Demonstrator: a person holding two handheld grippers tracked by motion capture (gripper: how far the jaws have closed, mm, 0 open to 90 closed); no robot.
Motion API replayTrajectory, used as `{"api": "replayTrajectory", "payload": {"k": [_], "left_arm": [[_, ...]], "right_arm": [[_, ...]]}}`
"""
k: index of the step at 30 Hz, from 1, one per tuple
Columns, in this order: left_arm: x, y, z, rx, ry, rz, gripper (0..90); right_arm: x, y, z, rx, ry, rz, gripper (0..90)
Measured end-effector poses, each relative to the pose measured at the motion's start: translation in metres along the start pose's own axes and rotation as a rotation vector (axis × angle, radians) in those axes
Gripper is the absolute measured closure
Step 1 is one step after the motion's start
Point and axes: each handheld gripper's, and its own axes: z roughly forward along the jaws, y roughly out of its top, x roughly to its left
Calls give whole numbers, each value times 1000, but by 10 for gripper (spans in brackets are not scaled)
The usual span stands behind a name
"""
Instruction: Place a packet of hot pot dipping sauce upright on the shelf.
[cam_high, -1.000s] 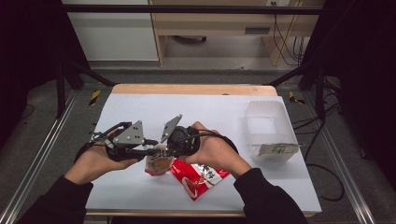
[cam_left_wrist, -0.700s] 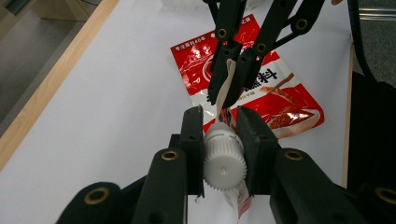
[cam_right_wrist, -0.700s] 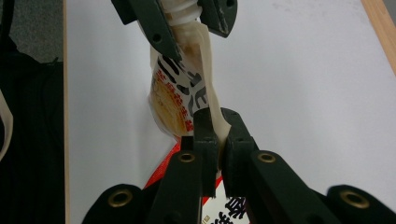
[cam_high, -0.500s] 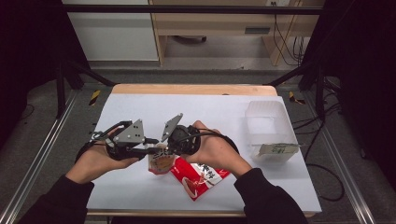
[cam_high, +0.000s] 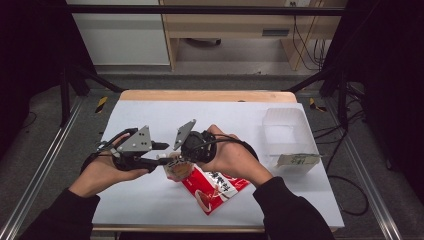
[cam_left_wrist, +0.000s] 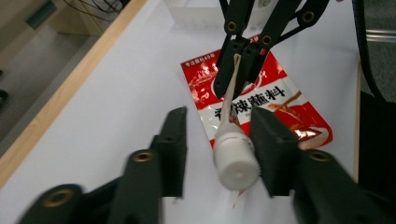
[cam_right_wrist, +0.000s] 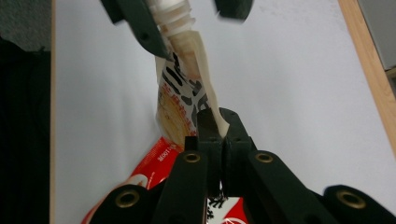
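Right gripper view shows the right gripper (cam_right_wrist: 218, 122) clamped on the pouch (cam_right_wrist: 187, 100) edge, above the red packet (cam_high: 212, 187); left gripper (cam_left_wrist: 219, 140) jaws, just opening, stand apart around its cap (cam_left_wrist: 236, 158).

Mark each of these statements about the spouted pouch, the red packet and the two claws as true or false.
1. The right claw is clamped on the edge of the spouted pouch. True.
2. The left claw is squeezed tight on the white cap. False: its jaws have just been opening, with a gap beside the cap on one side.
3. A red packet lies flat on the white table under the pouch. True.
4. The clear plastic box sits at the table's left edge. False: it is on the right side.
5. The pouch is lying inside the clear box. False: it is held up between the two claws.
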Motion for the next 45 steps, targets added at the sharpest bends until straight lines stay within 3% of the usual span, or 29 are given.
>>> {"api": "replayTrajectory", "payload": {"k": [5,10,13,18,20,26,28,41,45], "left_arm": [[1,-12,-5,-33,28,-59,302],[-3,-38,-1,-13,60,-104,191],[-5,-58,2,-21,89,-169,135],[-4,-89,10,-20,103,-261,109],[-8,-104,13,5,106,-264,107],[-14,-128,22,63,106,-299,86],[-14,-133,23,84,122,-320,85],[-18,-151,29,86,166,-371,69],[-20,-156,28,95,222,-385,69]], "right_arm": [[-5,-4,-6,14,-27,-5,893],[-13,-9,-18,-3,-53,20,893],[-19,-12,-28,-14,-75,27,894],[-28,-17,-43,-36,-111,43,894],[-32,-19,-49,-35,-125,54,893],[-37,-26,-61,-16,-163,50,894],[-39,-29,-65,-24,-170,58,894],[-56,-45,-88,-28,-214,59,894],[-60,-52,-96,-26,-224,62,894]]}}
